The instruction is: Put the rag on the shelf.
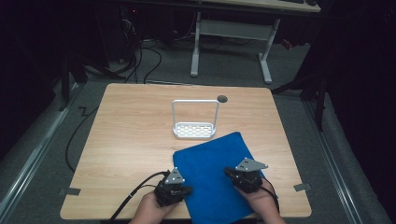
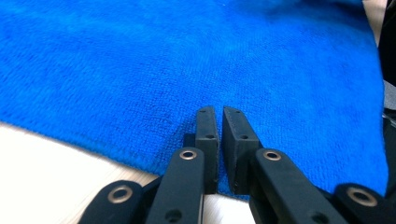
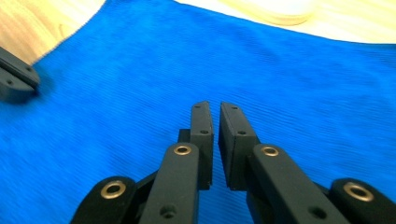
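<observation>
Light wood-grain bench: square top, dark room around it, a white-legged desk behind on grey carpet.

Blue terry cloth towel: lies flat on the near right part of the bench, rotated a bit so its far corner points toward the rack. Near edge reaches the front edge of the bench. In the left gripper view the towel covers most of the frame, with its hem running diagonally just ahead of the jaws and bare bench below left. In the right gripper view the towel spreads under and ahead of the jaws, wood showing at the top.

White wire-handled plastic rack: slotted base with a tall hoop handle, upright, mid-bench, just beyond the towel's far corner, not touching it.

Left gripper: held in a hand at the towel's left edge, low over the hem. Its own view shows the left gripper with jaws nearly together, a thin slit between them, nothing pinched that I can see.

Right gripper: held over the towel's right portion. Right gripper jaws likewise nearly closed, narrow gap, no fabric between them.

Small dark round disc: sits on the bench just beyond the rack's right post.
</observation>
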